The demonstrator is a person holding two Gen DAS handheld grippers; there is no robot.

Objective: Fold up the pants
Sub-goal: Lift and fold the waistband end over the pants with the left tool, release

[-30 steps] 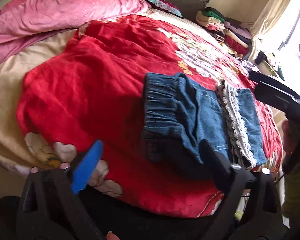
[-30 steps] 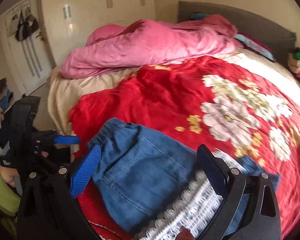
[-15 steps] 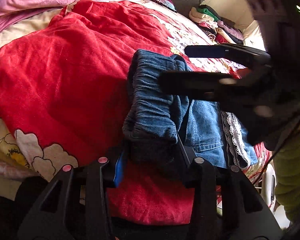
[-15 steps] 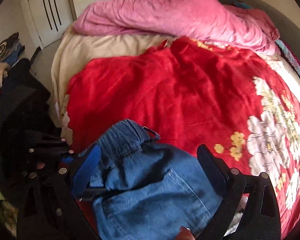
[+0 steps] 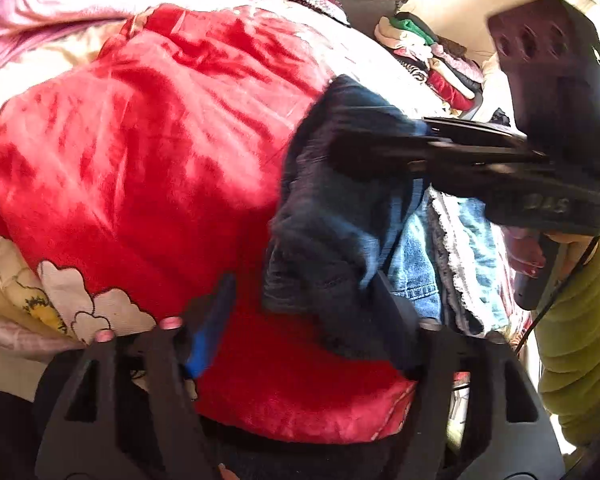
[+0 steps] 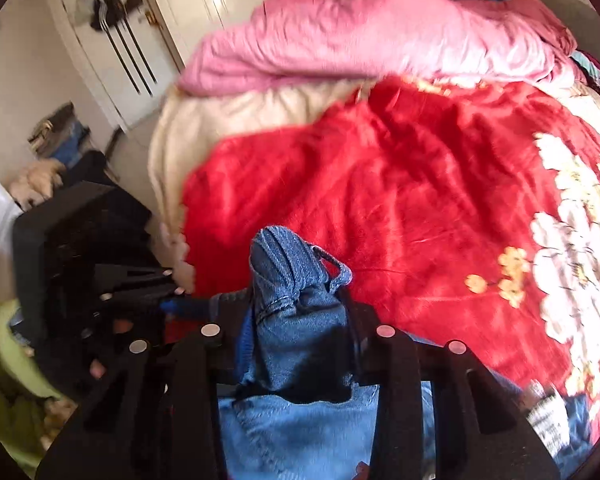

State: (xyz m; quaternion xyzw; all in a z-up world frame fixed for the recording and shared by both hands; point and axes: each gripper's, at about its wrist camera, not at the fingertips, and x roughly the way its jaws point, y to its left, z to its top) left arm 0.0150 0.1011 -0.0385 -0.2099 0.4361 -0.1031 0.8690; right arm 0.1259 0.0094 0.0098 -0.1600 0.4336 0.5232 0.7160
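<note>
Pants (image 6: 296, 320) bunch on the red blanket (image 6: 400, 200), right gripper (image 6: 296, 312) closing on their waistband, left gripper (image 5: 300, 312) opening.

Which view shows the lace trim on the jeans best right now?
Left wrist view: the lace trim runs in clear sight down the jeans. The right wrist view shows only a blurred bit at the bottom right edge.

Bed (image 6: 172, 168) carries red flowered blanket (image 6: 380, 184) across middle, pink quilt (image 6: 380, 40) bunched along far edge, denim pants (image 5: 416, 264) on blanket near front edge, folded clothes stack (image 5: 432, 64) at far corner.
</note>
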